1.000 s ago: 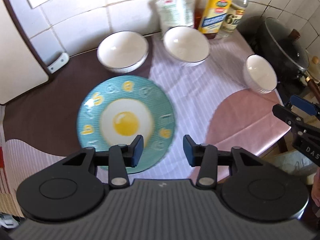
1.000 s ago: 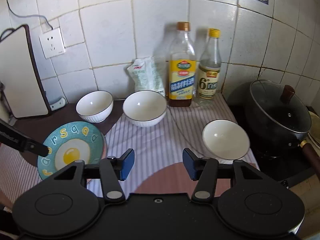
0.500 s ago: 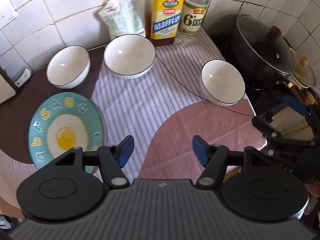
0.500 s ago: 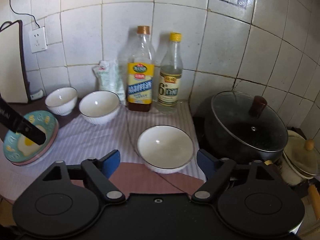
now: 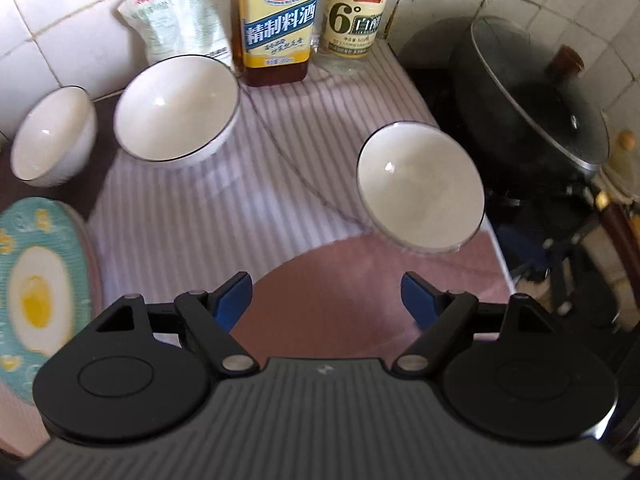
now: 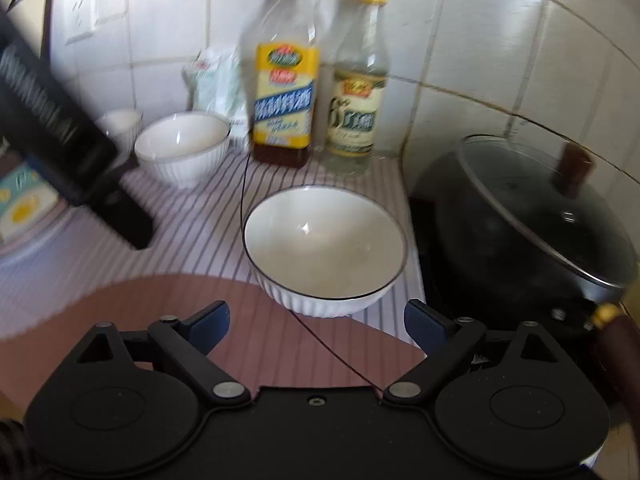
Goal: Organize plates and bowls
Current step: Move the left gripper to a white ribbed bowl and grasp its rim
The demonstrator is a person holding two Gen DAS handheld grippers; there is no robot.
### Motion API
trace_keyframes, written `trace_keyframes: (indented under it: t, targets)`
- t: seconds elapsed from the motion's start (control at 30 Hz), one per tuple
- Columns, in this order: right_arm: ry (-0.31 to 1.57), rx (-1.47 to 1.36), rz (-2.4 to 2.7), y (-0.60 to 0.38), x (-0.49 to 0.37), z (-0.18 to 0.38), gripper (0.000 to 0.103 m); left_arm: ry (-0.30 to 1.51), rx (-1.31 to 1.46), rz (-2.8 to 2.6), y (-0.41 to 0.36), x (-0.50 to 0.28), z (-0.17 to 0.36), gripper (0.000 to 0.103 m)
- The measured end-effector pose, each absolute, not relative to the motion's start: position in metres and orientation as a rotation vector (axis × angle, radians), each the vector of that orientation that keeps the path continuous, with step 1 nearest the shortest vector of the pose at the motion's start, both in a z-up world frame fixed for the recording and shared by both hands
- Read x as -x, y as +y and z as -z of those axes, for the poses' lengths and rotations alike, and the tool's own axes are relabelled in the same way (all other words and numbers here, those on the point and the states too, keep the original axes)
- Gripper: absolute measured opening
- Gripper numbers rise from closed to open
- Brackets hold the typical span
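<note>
Three white bowls stand on the striped cloth. The nearest bowl (image 6: pixel 324 250) sits just ahead of my open, empty right gripper (image 6: pixel 316 320); it also shows in the left wrist view (image 5: pixel 420 186), ahead and right of my open, empty left gripper (image 5: pixel 326 296). A larger bowl (image 5: pixel 176 108) and a small bowl (image 5: pixel 52 136) stand further left by the wall. A teal fried-egg plate (image 5: pixel 36 288) lies at the far left on a pink plate. The left gripper's body (image 6: pixel 68 148) shows at the left of the right wrist view.
Two bottles (image 5: pixel 276 20) (image 5: pixel 352 16) and a white pouch (image 5: pixel 176 20) stand against the tiled wall. A black lidded pot (image 6: pixel 528 224) sits on the stove right of the nearest bowl. A thin dark cord (image 6: pixel 244 196) runs across the cloth.
Both grippers have opened wider and moved right and closer to the nearest bowl. The plate has slid to the left edge of the left wrist view.
</note>
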State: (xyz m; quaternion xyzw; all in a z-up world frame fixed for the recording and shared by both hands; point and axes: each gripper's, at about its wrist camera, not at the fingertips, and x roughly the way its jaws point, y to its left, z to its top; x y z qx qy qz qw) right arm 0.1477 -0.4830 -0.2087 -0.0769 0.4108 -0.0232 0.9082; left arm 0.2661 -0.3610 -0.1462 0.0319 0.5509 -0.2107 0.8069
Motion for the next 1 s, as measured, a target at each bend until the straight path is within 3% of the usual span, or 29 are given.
trace_keyframes:
  t: [0.3, 0.4, 0.47, 0.5, 0.57, 0.63, 1.0]
  targets:
    - [0.838, 0.013, 0.075, -0.505, -0.163, 0.240, 0.096, 1.111, -0.050, 0.490, -0.398, -0.289, 0.175, 0.081]
    - [0.799, 0.010, 0.042, -0.506, -0.170, 0.239, 0.096, 1.119, -0.076, 0.465, -0.406, -0.298, 0.183, 0.076]
    - [0.791, -0.008, 0.000, -0.507, -0.175, 0.239, 0.096, 1.130, -0.082, 0.454, -0.410, -0.302, 0.187, 0.054]
    - [0.786, -0.011, -0.003, -0.507, -0.177, 0.240, 0.098, 1.141, -0.082, 0.448, -0.411, -0.304, 0.189, 0.048]
    - [0.777, -0.017, -0.011, -0.508, -0.180, 0.243, 0.099, 1.182, -0.078, 0.433, -0.410, -0.309, 0.195, 0.024]
    - [0.771, -0.023, -0.016, -0.509, -0.182, 0.245, 0.099, 1.204, -0.040, 0.438, -0.409, -0.312, 0.197, 0.016]
    - [0.762, -0.019, 0.012, -0.499, -0.176, 0.234, 0.099, 1.193, -0.064, 0.418, -0.404, -0.297, 0.182, 0.015]
